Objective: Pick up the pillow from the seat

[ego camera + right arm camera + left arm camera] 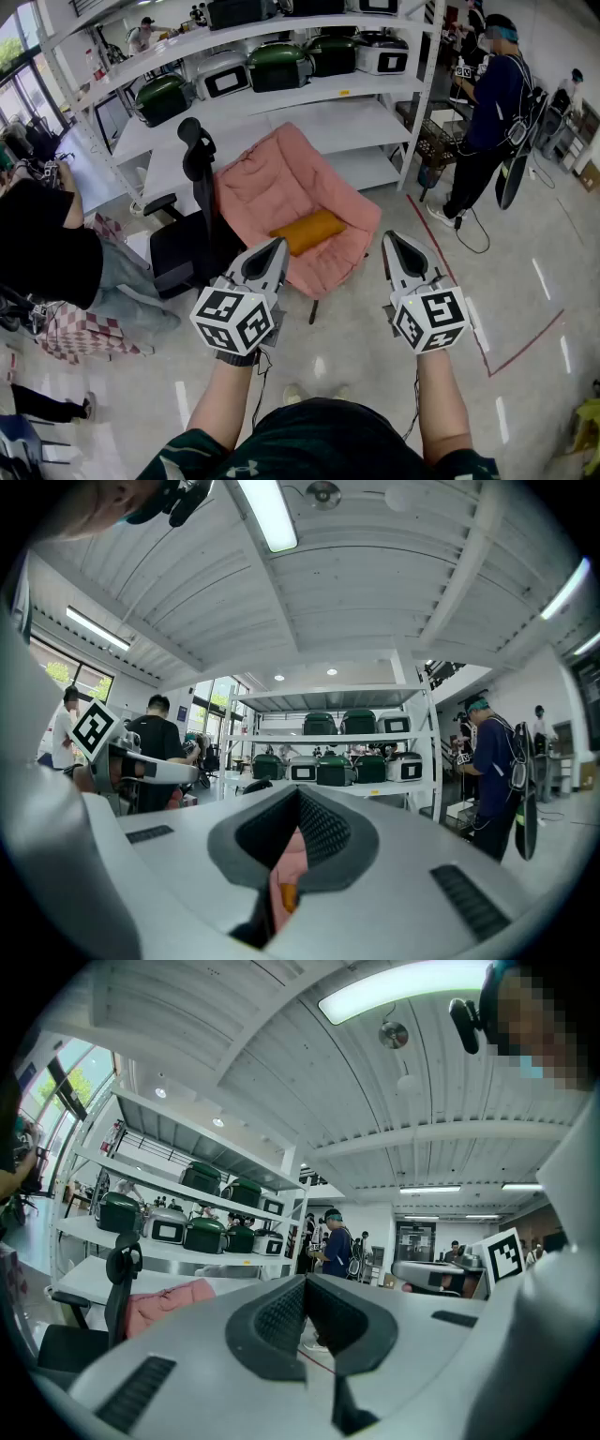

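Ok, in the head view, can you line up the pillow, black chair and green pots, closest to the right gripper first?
1. Pillow, on the pink seat, ahead-left of the right gripper.
2. Black chair, farther left.
3. Green pots, on the shelves behind.

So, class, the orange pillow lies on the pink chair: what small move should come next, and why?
Probably move both forward towards the orange pillow, opening the jaws on the way: the left hand-held gripper and right hand-held gripper are shut and short of the pillow, which lies untouched on the pink chair.
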`<state>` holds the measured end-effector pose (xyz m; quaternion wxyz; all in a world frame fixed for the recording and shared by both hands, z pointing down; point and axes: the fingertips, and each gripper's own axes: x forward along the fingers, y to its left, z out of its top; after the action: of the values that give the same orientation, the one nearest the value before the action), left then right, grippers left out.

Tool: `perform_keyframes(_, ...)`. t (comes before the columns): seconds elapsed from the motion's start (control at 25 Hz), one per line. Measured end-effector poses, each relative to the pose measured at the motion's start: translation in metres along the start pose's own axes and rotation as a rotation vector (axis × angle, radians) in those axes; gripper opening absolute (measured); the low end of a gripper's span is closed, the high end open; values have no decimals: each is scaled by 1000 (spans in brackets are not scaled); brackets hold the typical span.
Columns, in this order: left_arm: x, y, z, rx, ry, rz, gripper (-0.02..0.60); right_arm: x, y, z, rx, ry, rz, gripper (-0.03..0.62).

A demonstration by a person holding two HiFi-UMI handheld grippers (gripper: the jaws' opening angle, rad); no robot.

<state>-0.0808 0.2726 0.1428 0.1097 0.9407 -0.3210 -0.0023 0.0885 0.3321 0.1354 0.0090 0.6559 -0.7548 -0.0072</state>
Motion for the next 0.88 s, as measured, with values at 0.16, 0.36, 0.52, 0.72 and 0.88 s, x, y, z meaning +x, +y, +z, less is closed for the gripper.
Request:
perform_keyframes(0.16,1,-5,-1,-1,-1,-1,6,-3,-2,-1,-2,4,4,2)
perform_keyframes(0.36,2,-9,-1,-7,4,0,6,-6,-4,-3,4,13,8,2)
perform_keyframes(0.52,2,-17,-5,-7,3,-8,6,-13,-8,-5,41,10,14,3)
perform_keyframes(0.72,7,-29,-9,10,-1,-5,6,-21,-19,-4,76,-6,21,3)
perform_keyframes(0.88,5,-28,-15,21,-3,7,6,-19,-17,-8,83,-9,33,3)
